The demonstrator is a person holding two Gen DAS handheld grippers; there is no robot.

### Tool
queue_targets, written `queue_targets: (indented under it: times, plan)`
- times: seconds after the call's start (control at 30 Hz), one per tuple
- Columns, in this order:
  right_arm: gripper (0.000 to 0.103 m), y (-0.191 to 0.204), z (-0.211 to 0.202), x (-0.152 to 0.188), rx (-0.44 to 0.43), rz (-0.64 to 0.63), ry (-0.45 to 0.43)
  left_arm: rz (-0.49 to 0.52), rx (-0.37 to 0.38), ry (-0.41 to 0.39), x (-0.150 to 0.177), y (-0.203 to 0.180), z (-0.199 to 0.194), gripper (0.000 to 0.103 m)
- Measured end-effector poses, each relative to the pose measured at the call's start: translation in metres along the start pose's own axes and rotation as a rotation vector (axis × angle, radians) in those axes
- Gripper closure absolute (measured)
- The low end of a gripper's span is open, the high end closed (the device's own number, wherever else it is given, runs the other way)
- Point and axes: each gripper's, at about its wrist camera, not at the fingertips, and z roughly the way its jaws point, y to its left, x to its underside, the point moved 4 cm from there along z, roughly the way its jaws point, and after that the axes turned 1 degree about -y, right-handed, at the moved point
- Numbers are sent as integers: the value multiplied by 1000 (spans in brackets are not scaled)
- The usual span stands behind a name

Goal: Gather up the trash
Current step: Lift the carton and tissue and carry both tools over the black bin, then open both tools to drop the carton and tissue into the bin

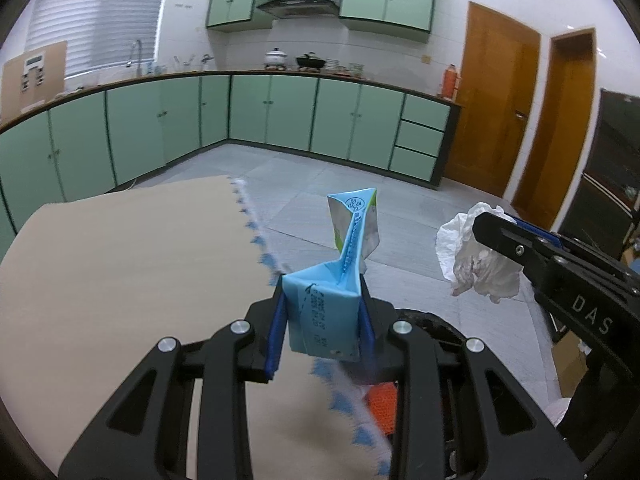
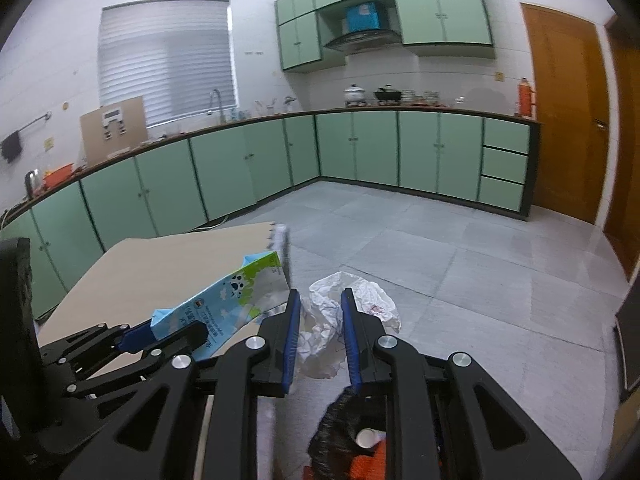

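My left gripper [image 1: 323, 298] is shut on a flattened blue milk carton [image 1: 320, 320], whose folded top sticks up past the pads. From the right wrist view the same carton [image 2: 228, 300] shows its green and white print, pinched in the left gripper [image 2: 172, 332]. Crumpled white paper [image 2: 370, 298] sits squeezed between the blue pads of my right gripper [image 2: 320, 316]. In the left wrist view the right gripper [image 1: 494, 232] reaches in from the right with that paper wad [image 1: 468, 256]. Both loads hang beyond the edge of the beige table [image 1: 120, 280].
Below the grippers is a black-lined bin [image 2: 332, 424] holding a white cup [image 2: 366, 438] and something orange [image 2: 368, 466]. A blue-trimmed cloth edge [image 1: 260, 240] runs along the table. Grey tiled floor [image 2: 480, 280], green cabinets [image 2: 240, 168] and wooden doors [image 1: 500, 112] lie beyond.
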Motion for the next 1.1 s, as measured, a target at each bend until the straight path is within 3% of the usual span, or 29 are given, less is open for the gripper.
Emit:
queue_targets:
  times: [0.27, 0.53, 1.1]
  plan:
    - [83, -47, -12, 7, 86, 19, -9, 33, 63, -1, 3, -52, 23, 74]
    - [83, -96, -13, 36, 148, 45, 30, 61, 101, 27, 20, -90, 42, 73]
    - [80, -154, 23, 82, 147, 114, 152, 80, 97, 153, 48, -122, 100, 73]
